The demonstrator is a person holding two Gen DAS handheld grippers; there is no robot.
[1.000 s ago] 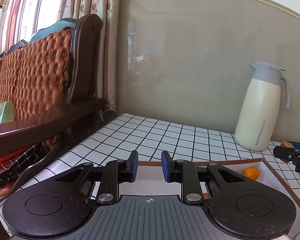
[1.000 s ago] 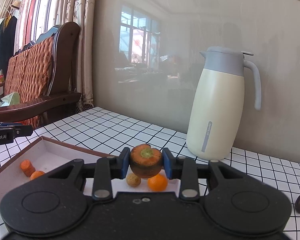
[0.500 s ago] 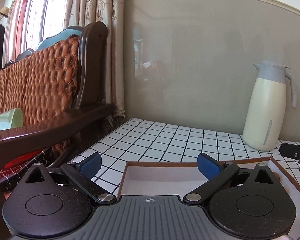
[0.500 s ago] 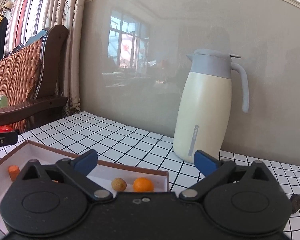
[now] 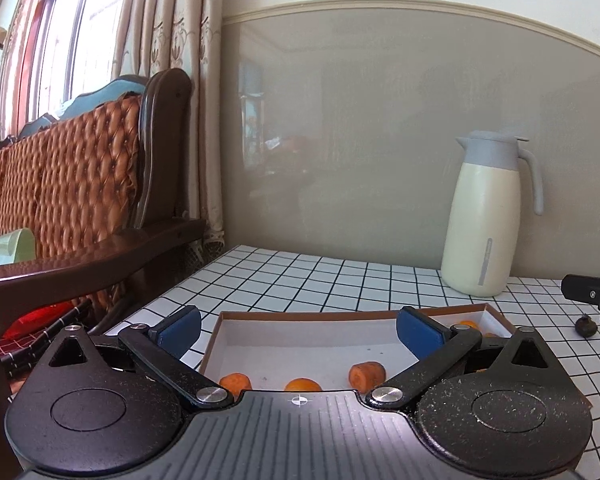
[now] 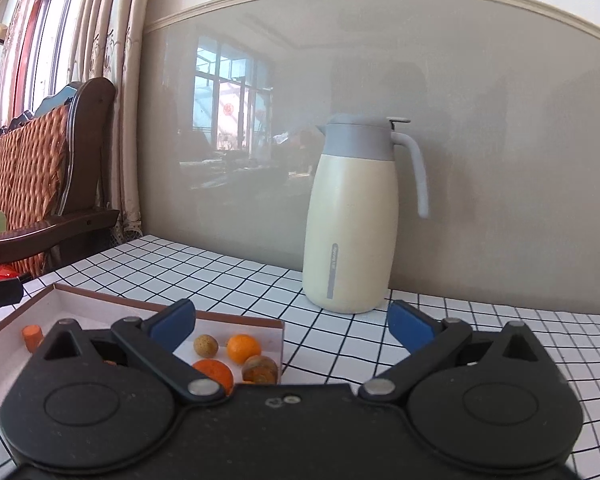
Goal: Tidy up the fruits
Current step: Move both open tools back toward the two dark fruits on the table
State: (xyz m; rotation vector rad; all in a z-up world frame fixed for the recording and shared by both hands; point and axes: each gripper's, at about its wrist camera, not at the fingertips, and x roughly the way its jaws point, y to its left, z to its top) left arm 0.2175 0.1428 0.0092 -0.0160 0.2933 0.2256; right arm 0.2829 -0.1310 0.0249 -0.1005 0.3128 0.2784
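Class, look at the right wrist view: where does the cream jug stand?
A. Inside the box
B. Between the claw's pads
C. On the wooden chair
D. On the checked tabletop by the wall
D: the cream jug stands upright on the checked tabletop, outside the box.

left gripper (image 5: 298,330): jaws wide, nothing between | box (image 5: 300,314): lower centre, three orange pieces along near edge | jug (image 5: 488,220): right, upright on checked table (image 5: 300,276) | dark fruit (image 5: 585,326): far right, outside box
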